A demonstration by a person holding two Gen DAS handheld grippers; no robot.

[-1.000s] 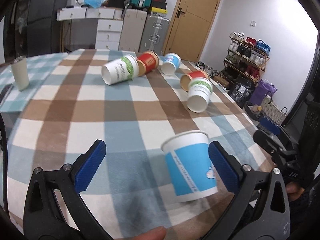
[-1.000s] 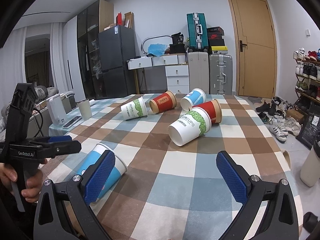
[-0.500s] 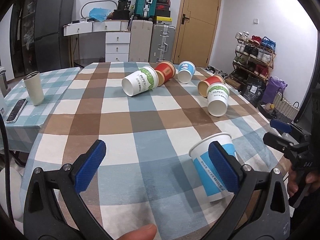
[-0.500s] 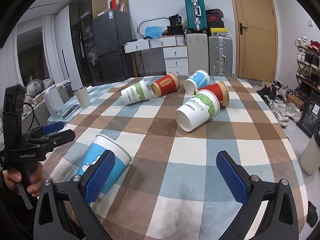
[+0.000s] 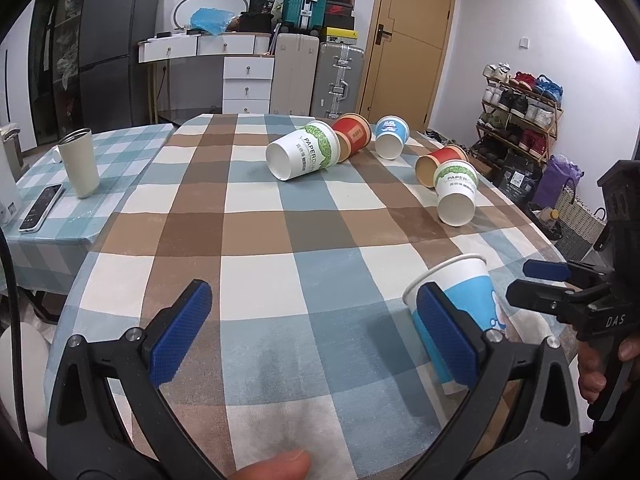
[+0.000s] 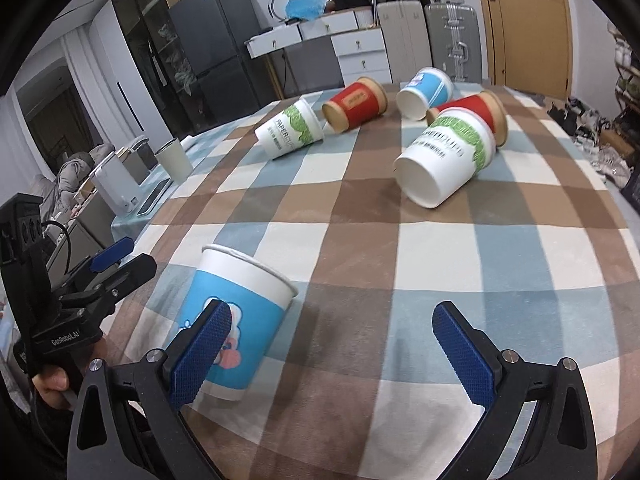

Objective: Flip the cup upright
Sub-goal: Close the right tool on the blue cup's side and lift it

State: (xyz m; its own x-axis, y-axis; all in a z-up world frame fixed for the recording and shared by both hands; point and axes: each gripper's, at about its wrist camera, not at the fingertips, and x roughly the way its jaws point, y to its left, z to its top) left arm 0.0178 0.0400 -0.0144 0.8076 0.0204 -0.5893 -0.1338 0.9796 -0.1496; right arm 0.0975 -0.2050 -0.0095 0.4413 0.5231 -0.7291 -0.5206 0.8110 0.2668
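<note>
A: What's nearest the cameras?

B: The left claw (image 5: 316,332), spread wide with nothing between its blue pads. The right claw (image 6: 344,352) is just as wide apart and also holds nothing.

A: And the cup?

B: The blue-and-white paper cup (image 6: 236,320) stands mouth-up on the checked cloth of the counter (image 6: 360,248), near the front edge. In the right wrist view the right claw's left pad (image 6: 200,354) overlaps its wall; whether it touches I cannot tell. In the left wrist view the same cup (image 5: 468,304) sits just behind the left claw's right pad (image 5: 448,340), outside the gap.

A: Farther back?

B: Mid-counter, a white paper cup with green print (image 6: 444,160) lies on its side, mouth toward the cameras, touching a red paper cup (image 6: 480,114) behind it. Beyond those, another green-print cup (image 5: 304,154) lies on its side against a second red cup (image 5: 354,136), with a small blue cup (image 5: 390,142) lying beside them.

A: Anything off to the side?

B: A lower side table with a finer check carries a pale tumbler (image 5: 79,162) and a phone (image 5: 41,207). Against the far wall stand white drawers (image 5: 246,80), suitcases (image 5: 338,78) and a wooden door (image 5: 408,36).
</note>
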